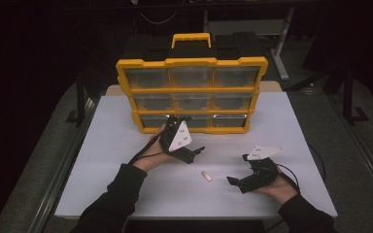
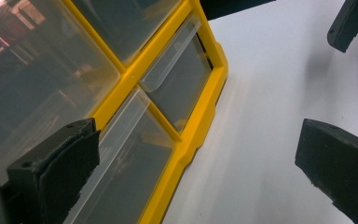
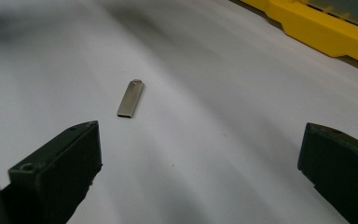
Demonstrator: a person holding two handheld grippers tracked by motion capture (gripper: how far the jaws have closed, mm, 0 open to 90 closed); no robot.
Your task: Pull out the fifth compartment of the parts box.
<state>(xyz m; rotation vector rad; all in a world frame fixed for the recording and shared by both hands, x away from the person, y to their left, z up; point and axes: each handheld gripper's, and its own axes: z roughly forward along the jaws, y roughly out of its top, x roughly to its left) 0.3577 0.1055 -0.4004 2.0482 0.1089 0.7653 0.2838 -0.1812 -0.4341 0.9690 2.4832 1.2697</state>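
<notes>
One yellow drawer organizer [image 1: 192, 94] with nine clear drawers; one small metal USB stick [image 1: 206, 176]; two grippers; one white table [image 1: 126, 160]

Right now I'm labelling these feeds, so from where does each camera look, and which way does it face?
High view: above the person's side, facing forward and down on the white table, drawer organizer, both forearms and tools.
Left gripper view: rides the left tool, facing the organizer's clear drawers; its open jaws show.
Right gripper view: rides the right tool, facing the small metal stick; open jaws show.
Shared: the organizer's yellow frame shows in both gripper views.
</notes>
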